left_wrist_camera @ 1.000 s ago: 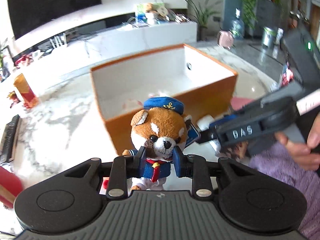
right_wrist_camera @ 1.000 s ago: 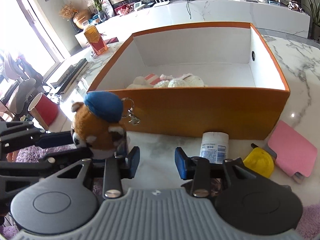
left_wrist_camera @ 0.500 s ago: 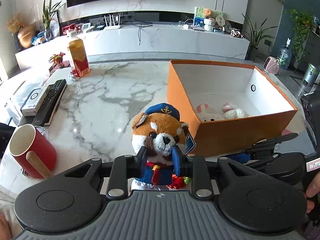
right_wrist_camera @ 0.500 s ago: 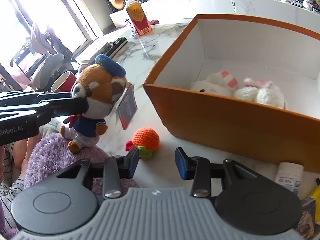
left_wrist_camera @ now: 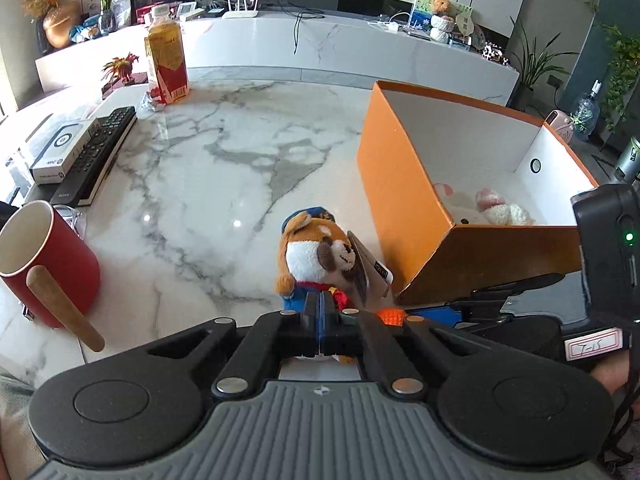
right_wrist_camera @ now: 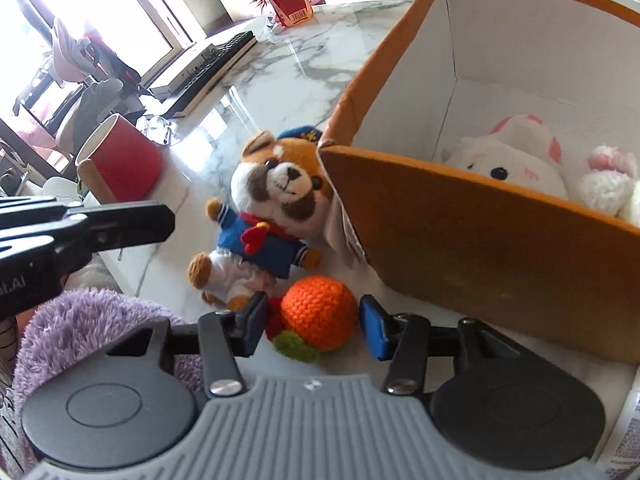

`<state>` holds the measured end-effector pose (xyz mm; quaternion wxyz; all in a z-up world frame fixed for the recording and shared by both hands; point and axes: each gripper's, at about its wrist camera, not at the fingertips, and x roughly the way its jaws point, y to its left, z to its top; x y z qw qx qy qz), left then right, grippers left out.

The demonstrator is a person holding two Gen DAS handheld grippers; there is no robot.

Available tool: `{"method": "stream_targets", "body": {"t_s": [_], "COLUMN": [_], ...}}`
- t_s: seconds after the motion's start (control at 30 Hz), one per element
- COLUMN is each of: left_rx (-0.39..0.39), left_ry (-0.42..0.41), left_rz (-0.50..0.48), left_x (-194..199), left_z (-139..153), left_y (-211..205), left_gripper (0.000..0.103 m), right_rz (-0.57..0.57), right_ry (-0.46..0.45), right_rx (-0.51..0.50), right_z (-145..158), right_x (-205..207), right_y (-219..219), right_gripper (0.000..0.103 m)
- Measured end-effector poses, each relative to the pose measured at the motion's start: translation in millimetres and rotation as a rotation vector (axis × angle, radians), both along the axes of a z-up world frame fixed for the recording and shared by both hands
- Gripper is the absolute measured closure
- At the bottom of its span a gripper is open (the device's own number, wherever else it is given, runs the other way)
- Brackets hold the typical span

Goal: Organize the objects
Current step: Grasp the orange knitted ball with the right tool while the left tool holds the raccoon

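the crocheted orange ball (right_wrist_camera: 318, 322) lies on the marble desk (left_wrist_camera: 192, 184) directly between the fingers of the right gripper (right_wrist_camera: 312, 330), which stand wide apart with one pad on each side of it and a little gap left on both. the ball is roundish, with a green and red tuft toward the left finger (right_wrist_camera: 253, 330), so it offers no real long axis; a plain squeeze across its middle looks enough. the right gripper is clearly the nearer one for this ball.

the plush red panda in a sailor suit (right_wrist_camera: 272, 216) sits just beyond the ball, leaning against the near corner of the orange box (right_wrist_camera: 480, 240), its paper tag pressed to the cardboard. inside the box lie a white plush (right_wrist_camera: 516, 160) and a smaller pink-and-white one (right_wrist_camera: 612, 176).

the left gripper (left_wrist_camera: 322, 320) has its fingers drawn fully together with nothing between them, just short of the panda's blue suit, and in the right view it hangs to the left, apart from the toy.

the box opening lies up and to the right of the ball, so the likely move is close, lift, and carry over the near wall.
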<state>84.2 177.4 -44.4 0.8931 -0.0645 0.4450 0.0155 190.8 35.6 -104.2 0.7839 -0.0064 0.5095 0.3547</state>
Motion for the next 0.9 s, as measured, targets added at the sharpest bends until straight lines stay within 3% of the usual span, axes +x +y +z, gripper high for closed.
{"method": "stream_targets", "body": {"t_s": [0.13, 0.2, 0.27, 0.33, 0.5, 0.63, 0.9], "left_rx": [-0.033, -0.04, -0.015, 0.01, 0.08, 0.127, 0.26], "left_ry": [0.024, 0.031, 0.032, 0.046, 0.151, 0.184, 0.251], "left_rz": [-0.002, -0.012, -0.03, -0.063, -0.104, -0.089, -0.045], "left_x": [5, 9, 14, 22, 42, 50, 63], "left_z": [-9, -9, -9, -10, -28, -33, -44], "left_y": [4, 5, 0, -7, -24, -27, -35], "left_gripper": [0.093, 0.08, 0.056, 0.05, 0.048, 0.048, 0.058], "right_rz": [0.006, 0.002, -0.01, -0.025, -0.053, -0.075, -0.099], "right_ry": [-0.006, -0.011, -0.008, -0.012, -0.018, -0.003, 0.001], "right_rx": [-0.007, -0.017, -0.033, -0.054, -0.083, -0.075, -0.072], "right_z": [1, 1, 2, 4, 5, 4, 4], "right_x": [1, 0, 1, 2, 3, 2, -2], "right_y": [-2, -7, -12, -16, -35, -48, -59], "right_gripper": [0.054, 0.054, 0.054, 0.054, 0.054, 0.053, 0.053]}}
